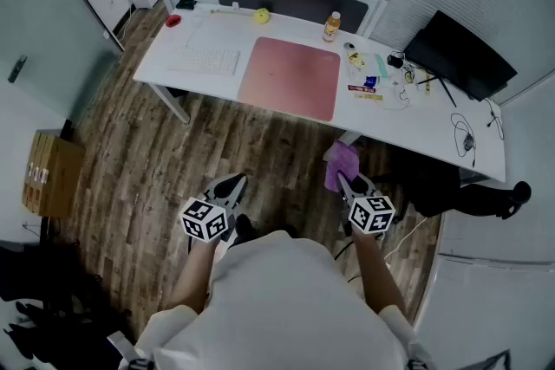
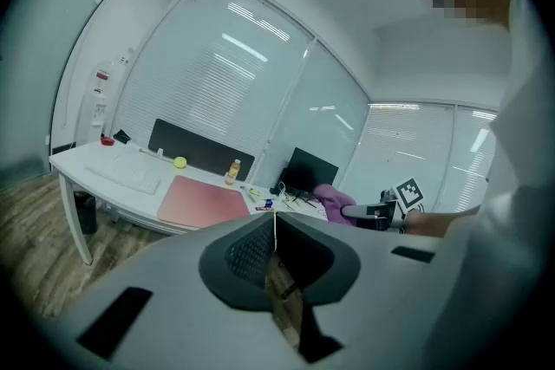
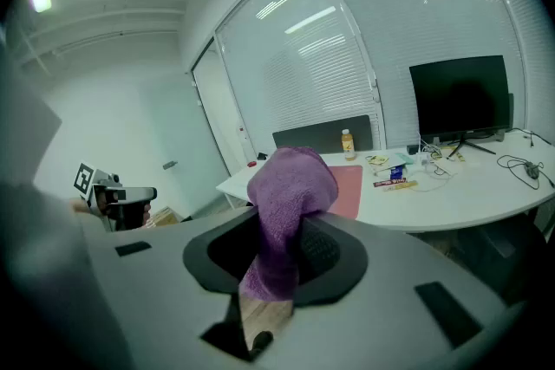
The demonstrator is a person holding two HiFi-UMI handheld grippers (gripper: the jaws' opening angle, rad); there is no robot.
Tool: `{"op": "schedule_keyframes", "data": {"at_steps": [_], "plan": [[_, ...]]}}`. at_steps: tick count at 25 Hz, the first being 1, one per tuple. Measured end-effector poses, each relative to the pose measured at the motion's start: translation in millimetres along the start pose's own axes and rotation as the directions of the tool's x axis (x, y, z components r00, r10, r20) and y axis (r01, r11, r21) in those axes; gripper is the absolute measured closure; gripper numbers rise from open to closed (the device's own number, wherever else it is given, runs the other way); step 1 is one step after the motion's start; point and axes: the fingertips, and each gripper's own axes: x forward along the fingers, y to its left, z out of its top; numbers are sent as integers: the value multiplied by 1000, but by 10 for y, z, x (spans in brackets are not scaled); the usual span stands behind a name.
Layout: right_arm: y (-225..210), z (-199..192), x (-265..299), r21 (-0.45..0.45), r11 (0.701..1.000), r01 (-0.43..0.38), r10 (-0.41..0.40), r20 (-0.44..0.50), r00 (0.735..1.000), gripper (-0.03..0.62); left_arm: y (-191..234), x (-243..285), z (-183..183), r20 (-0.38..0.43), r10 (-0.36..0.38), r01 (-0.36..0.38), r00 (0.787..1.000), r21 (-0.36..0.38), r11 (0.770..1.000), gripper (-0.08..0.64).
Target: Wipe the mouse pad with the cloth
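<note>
While the person stands back from the desk, both grippers are over the wood floor, well apart from the desk top. The right gripper is clamped on the cloth. It's purple, pinched btwn the jaws, w/ its bunched top sticking up past the tips and flopping over in the right gripper view. The left gripper is empty, jaws pressed together w/ nothing btwn them. The mouse pad, pink, lies flat approx. mid-desk, bare, not touched by cloth or gripper. A white keyboard sits just beside it on the left. A bottle and a yellow ball stand nr the desk's far edge, and a dark monitor is at the right end.
</note>
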Motion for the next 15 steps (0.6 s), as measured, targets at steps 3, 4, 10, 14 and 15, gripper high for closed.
{"op": "schedule_keyframes", "data": {"at_steps": [3,4,10,14,15], "plan": [[-3,6,15,-4,1000,4,-4,2,1000,477,26,7,-2,0,-1,1,1000,-2,1000,538],[3,15,19,-6,1000,6,-6,5,1000,477,38,4,2,0,-2,2,1000,-3,1000,538],[58,41,74,-2,1000,18,-18,12,1000,477,128,1,15,-1,-19,19,1000,-6,1000,538],[136,24,132,9,1000,22,-22,4,1000,477,207,-18,51,-5,-32,32,999,-3,999,538],[161,20,150,11,1000,26,-26,2,1000,477,237,-31,68,-5,-35,35,999,-4,999,538]]}}
